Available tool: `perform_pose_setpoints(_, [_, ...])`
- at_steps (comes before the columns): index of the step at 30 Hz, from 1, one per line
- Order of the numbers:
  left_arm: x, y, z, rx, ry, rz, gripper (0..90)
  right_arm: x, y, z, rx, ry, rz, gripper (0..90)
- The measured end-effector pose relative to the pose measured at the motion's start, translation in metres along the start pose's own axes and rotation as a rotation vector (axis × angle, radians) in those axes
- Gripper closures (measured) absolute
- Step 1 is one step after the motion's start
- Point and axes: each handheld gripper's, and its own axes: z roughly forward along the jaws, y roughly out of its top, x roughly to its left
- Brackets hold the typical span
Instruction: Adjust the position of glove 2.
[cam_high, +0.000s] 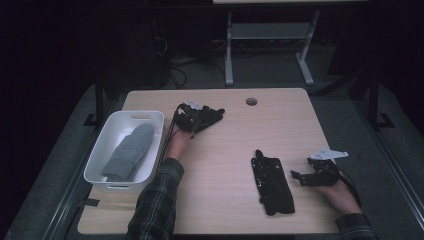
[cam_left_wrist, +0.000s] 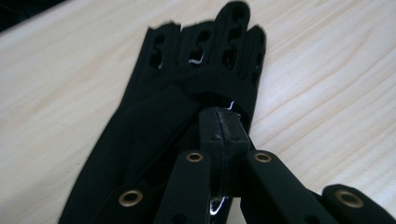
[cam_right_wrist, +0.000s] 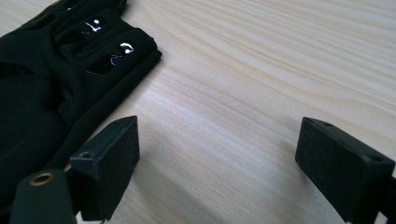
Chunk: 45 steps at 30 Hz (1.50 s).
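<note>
The left gripper (cam_left_wrist: 223, 135) pinches a black glove (cam_left_wrist: 187, 93), its jaws pressed together on the fabric, just beside the white bin (cam_high: 112, 127) that holds a grey mitten (cam_high: 130, 150). A second black glove (cam_high: 272, 182) lies well apart from that bin, just beside the right gripper (cam_right_wrist: 217, 158), whose jaws are spread.

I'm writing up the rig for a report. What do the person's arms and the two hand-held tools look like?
Both tools are black with two blocky jaws on hinged links fixed by brass-coloured rivets. The left tool trails a thin black cable toward the wrist. The right tool has a grey three-cornered plate on top and a black cable. Both arms wear dark plaid sleeves.
</note>
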Motion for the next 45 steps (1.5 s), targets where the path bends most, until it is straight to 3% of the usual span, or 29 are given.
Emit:
perform_pose_setpoints(5, [-0.001, -0.006, 0.013, 0.053, -0.016, -0.01, 89.4, 0.0, 0.0, 0.0, 0.0, 0.0, -0.001, 13.4])
perform_pose_setpoints(7, [-0.002, -0.008, 0.013, 0.039, -0.027, -0.029, 89.5, 0.0, 0.0, 0.0, 0.0, 0.0, -0.001, 13.5])
perform_pose_setpoints(15, [-0.014, -0.011, 0.006, 0.05, -0.078, 0.009, 89.5, 0.0, 0.0, 0.0, 0.001, -0.001, -0.001, 13.5])
perform_pose_setpoints(29, [-0.053, -0.028, -0.012, 0.024, -0.221, 0.036, 89.5, 0.0, 0.0, 0.0, 0.001, -0.001, -0.002, 13.4])
perform_pose_setpoints(36, [-0.071, -0.037, -0.024, 0.029, -0.278, 0.067, 89.5, 0.0, 0.0, 0.0, 0.002, -0.001, -0.002, 13.4])
perform_pose_setpoints(45, [-0.104, -0.048, -0.037, 0.025, -0.338, 0.097, 89.5, 0.0, 0.0, 0.0, 0.001, -0.002, -0.002, 13.5])
